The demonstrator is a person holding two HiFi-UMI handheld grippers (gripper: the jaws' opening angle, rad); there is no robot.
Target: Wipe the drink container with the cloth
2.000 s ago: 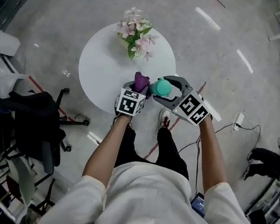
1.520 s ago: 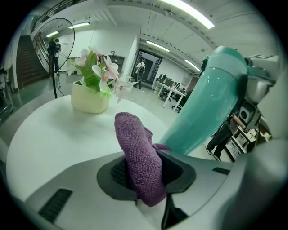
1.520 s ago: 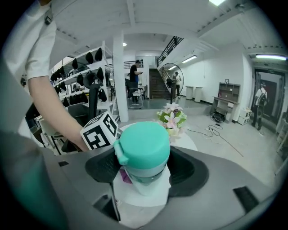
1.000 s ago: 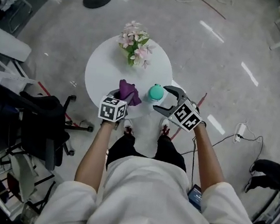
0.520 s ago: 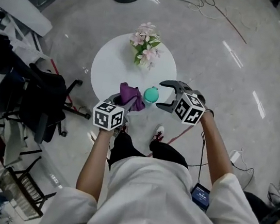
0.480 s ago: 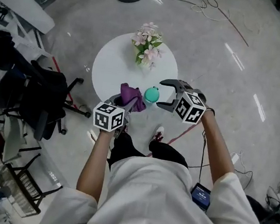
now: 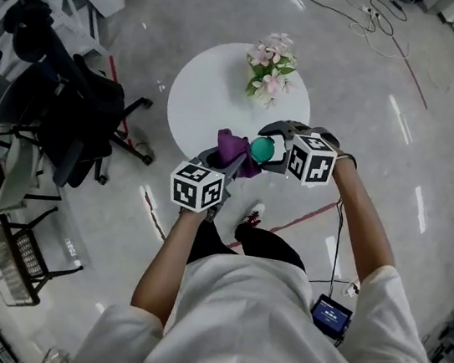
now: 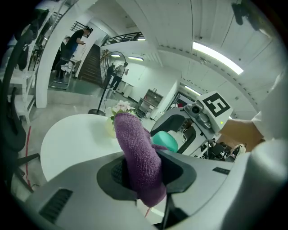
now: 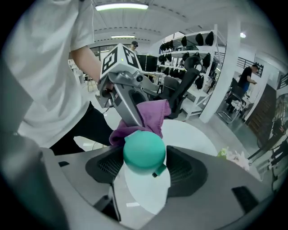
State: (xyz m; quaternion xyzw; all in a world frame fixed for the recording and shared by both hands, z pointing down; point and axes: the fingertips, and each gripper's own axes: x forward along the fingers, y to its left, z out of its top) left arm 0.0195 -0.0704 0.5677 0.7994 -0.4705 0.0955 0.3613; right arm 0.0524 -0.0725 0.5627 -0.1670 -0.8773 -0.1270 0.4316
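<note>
left gripper [image 7: 223, 161]: jaws kept clamped on purple cloth [image 7: 234, 146] | cloth now laid against teal drink container [image 7: 261, 149], apart a second ago | container at near edge of white counter [image 7: 206, 97] | right gripper [image 9: 145, 167]: jaws just closing from wide, pads now on container's sides

The white table's [image 7: 206, 97] middle and left are lying bare, giving room to pass. Flowers [image 7: 271, 56] are blocking its far edge. The purple cloth [image 7: 236, 148] and green drink container [image 7: 261, 149] are crowding the near edge. A black chair [image 7: 75, 120] is standing near its left.
</note>
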